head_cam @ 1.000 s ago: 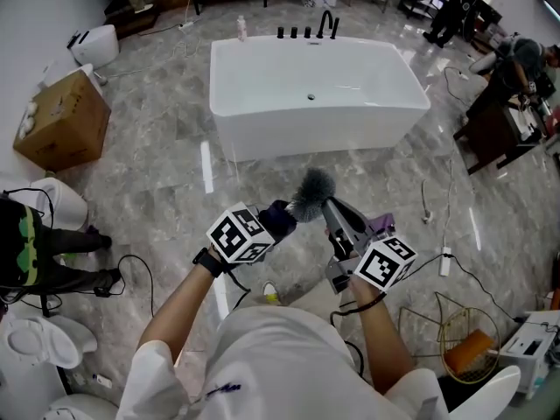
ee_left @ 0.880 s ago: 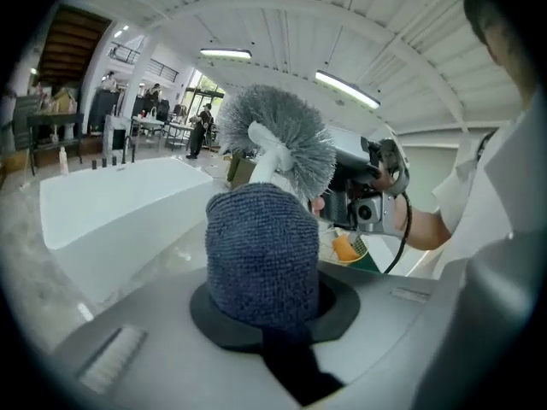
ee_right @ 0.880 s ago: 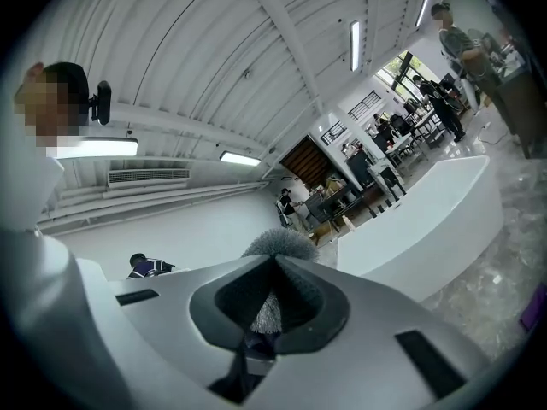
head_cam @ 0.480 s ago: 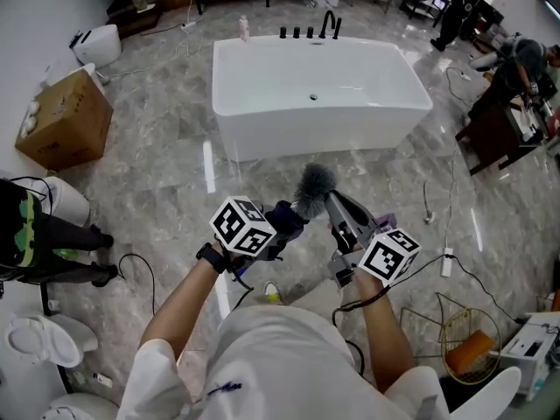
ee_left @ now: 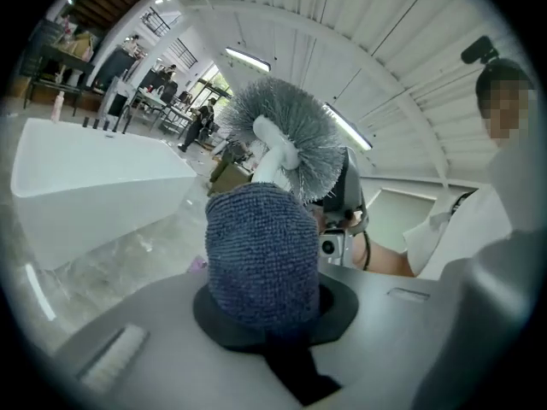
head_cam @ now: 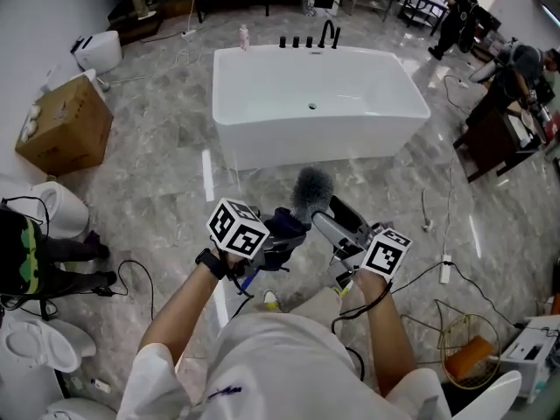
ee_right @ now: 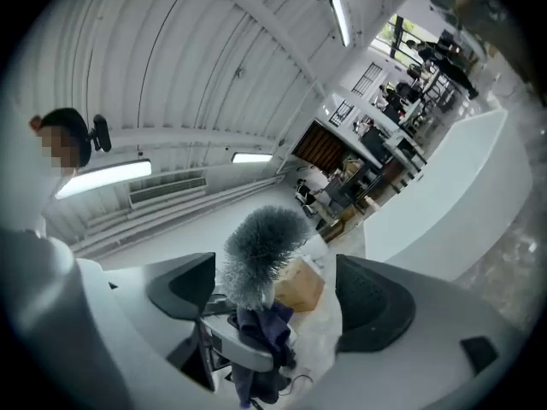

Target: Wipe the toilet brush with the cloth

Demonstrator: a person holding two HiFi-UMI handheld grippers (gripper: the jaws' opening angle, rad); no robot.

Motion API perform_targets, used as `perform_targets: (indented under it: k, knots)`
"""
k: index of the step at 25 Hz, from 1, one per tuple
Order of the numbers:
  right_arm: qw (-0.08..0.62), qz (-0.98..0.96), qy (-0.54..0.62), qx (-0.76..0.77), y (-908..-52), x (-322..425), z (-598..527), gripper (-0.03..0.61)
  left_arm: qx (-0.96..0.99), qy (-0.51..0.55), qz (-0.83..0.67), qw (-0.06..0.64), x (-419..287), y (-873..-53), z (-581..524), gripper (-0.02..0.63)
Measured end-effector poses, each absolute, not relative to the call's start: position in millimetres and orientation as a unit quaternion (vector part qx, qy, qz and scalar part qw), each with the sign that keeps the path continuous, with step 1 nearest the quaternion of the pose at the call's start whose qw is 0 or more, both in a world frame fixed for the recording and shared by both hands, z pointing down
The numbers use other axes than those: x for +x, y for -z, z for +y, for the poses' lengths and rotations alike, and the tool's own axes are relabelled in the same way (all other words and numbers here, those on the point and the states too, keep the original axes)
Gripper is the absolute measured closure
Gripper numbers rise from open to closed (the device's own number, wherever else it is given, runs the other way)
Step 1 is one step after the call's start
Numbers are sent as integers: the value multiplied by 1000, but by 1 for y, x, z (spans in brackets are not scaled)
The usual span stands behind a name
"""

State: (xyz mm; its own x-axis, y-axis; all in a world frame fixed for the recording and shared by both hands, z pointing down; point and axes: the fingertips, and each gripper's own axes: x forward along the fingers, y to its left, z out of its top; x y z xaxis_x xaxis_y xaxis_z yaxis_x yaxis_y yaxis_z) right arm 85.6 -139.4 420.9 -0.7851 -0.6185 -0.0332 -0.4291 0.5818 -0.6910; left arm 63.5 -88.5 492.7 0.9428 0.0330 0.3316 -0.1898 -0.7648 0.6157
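Left hand-held gripper point(head_cam: 276, 235) at centre frame, clenched on dark blue knitted cloth point(ee_left: 261, 254) bunched round white neck of grey bristle-headed toilet brush point(head_cam: 312, 191), head toward upper frame. Right gripper point(head_cam: 338, 219) alongside, held level, jaws opening, bristles between them untouched. Likely light and stiff-handled; best held at neck.

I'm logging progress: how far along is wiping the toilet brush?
Done: the cloth is bunched over the neck of the brush, below the bristles. In hand: the left gripper is shut on that cloth; the right gripper is opening its jaws, nothing pressed between them. Left: likely more wiping; how clean the bristles are cannot be told.
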Motion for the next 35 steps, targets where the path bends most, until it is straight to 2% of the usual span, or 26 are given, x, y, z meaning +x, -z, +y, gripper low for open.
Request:
perform_targets:
  k: [1,3,5,6,9,11,26,30,32,35]
  knots:
    - [144,881,355,-277,-420,79,-139,122,924,-157,-21,348,66,-488,-83,583]
    - [152,887,362,-244,-416,71,-141,115,921,-159,14,354,72,-485,-72,583]
    - [146,893,357,-232,-411,69,-143,181,919,-176,28,351,77,-489,-65,582]
    - [140,896,353,-230,-410,68,-143,249,918,-182,29,350,78,-492,-64,581]
    - [137,894,359,-231,-407,68,-144,311,916,-177,29,357,80,-493,-62,580]
    - [143,889,366,-236,-407,71,-145,327,915,-169,29,365,82,-493,-62,580]
    - [168,872,375,-265,-391,92,-168,351,907,-154,69,385,59,-514,-38,568]
    - [166,872,368,-278,-390,89,-179,355,905,-159,63,389,42,-527,-42,553]
    - [170,866,370,-290,-393,94,-188,360,900,-159,62,401,37,-538,-48,517]
    - [185,852,386,-301,-399,104,-197,364,897,-147,62,413,31,-543,-52,512]
